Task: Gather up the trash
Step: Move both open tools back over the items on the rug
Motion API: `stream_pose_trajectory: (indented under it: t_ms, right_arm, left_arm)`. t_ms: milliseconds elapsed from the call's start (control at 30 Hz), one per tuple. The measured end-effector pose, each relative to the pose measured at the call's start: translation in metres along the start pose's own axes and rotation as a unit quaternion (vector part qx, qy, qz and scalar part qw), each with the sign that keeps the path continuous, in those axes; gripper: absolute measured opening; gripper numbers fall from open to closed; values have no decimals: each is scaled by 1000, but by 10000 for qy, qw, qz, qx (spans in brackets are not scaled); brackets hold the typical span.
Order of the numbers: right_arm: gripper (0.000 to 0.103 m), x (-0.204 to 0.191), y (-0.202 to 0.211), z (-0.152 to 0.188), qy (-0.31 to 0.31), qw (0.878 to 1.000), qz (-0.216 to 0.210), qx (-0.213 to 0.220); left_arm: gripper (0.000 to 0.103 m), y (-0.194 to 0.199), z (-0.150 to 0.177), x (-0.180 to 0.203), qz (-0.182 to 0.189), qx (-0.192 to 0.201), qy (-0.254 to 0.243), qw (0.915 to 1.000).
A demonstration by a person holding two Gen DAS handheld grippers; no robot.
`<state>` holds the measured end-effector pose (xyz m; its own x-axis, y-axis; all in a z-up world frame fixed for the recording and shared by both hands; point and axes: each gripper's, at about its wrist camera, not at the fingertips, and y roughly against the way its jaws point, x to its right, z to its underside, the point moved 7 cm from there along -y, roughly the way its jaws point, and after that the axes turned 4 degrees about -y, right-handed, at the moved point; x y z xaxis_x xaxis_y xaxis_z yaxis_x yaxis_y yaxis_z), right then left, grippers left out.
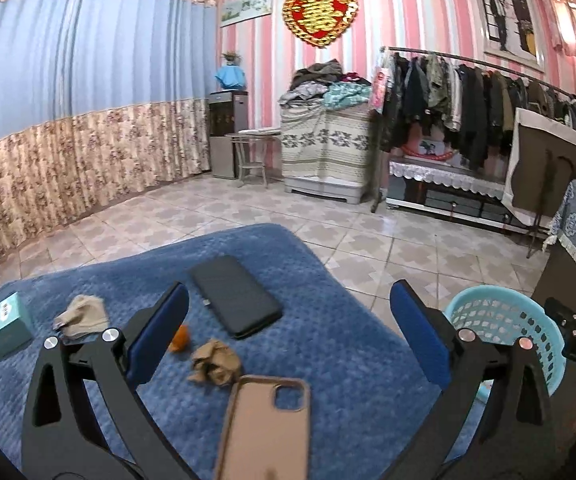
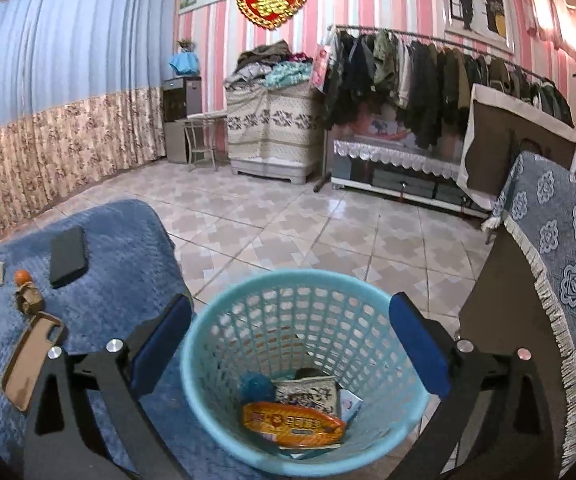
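A crumpled brown paper ball lies on the blue blanket, with a small orange piece and a beige crumpled wad to its left. My left gripper is open and empty above them. My right gripper is open and empty over the light blue mesh basket, which holds an orange wrapper, a printed packet and a blue ball. The basket also shows in the left wrist view. The paper ball shows in the right wrist view.
On the blanket lie a black phone, a tan phone case and a teal box. A cabinet with a blue patterned cloth stands right of the basket. Tiled floor, a clothes rack and curtains lie beyond.
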<state>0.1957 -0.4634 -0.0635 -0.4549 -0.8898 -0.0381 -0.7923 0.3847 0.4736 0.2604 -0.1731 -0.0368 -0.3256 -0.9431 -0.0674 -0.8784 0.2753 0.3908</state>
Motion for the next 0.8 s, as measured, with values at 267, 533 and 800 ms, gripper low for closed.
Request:
stream_pose_trajectory:
  t_ms: [267,533,800]
  right_arm:
    - [98,-42,9,10,101,9996,-251,12]
    - [98,-96,7,33,482,9969,-610,-146]
    - [98,-152,3,51,715,9919,-1017,-266]
  left_arm:
    - [97,26,33,-56,-436,-106,225,9987]
    - [98,32,76,-132,-1078,-435,377,9925]
    - [97,26,111,-217,-1635,-724,665,9816]
